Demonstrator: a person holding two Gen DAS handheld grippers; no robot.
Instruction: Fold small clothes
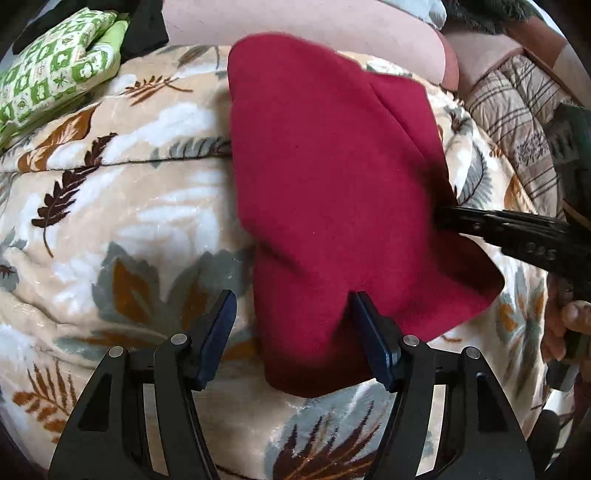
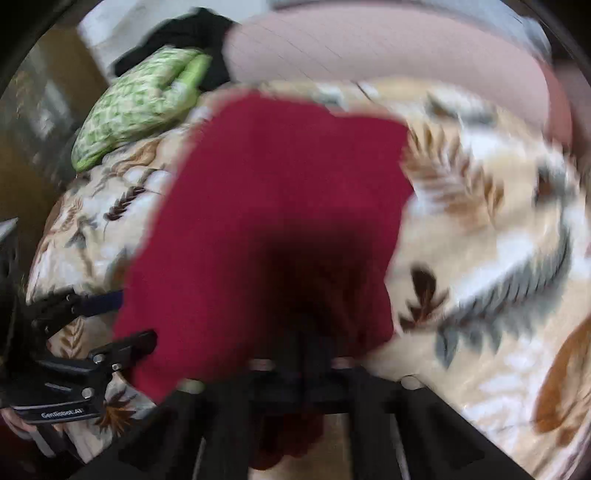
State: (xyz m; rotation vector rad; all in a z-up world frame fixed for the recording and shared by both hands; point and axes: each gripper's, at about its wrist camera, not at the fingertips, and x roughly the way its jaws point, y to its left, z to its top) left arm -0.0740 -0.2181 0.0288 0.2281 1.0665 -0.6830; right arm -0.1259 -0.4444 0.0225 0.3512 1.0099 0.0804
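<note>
A dark red cloth (image 1: 325, 177) lies on the leaf-patterned blanket (image 1: 110, 229). In the left wrist view my left gripper (image 1: 291, 306) is open, its fingers either side of the cloth's near left edge, the right finger (image 1: 373, 332) touching the cloth. My right gripper enters from the right (image 1: 491, 229) and appears shut on the cloth's right edge. The right wrist view is blurred: the red cloth (image 2: 280, 206) covers my right gripper's fingers, which pinch it near the bottom centre (image 2: 306, 354). The left gripper (image 2: 99, 332) shows at the left.
A green-and-white patterned folded cloth (image 1: 55, 70) and a black garment (image 1: 144, 26) lie at the far left. A pink pillow (image 1: 314, 22) lies at the back. A plaid blanket (image 1: 517, 122) lies at the right.
</note>
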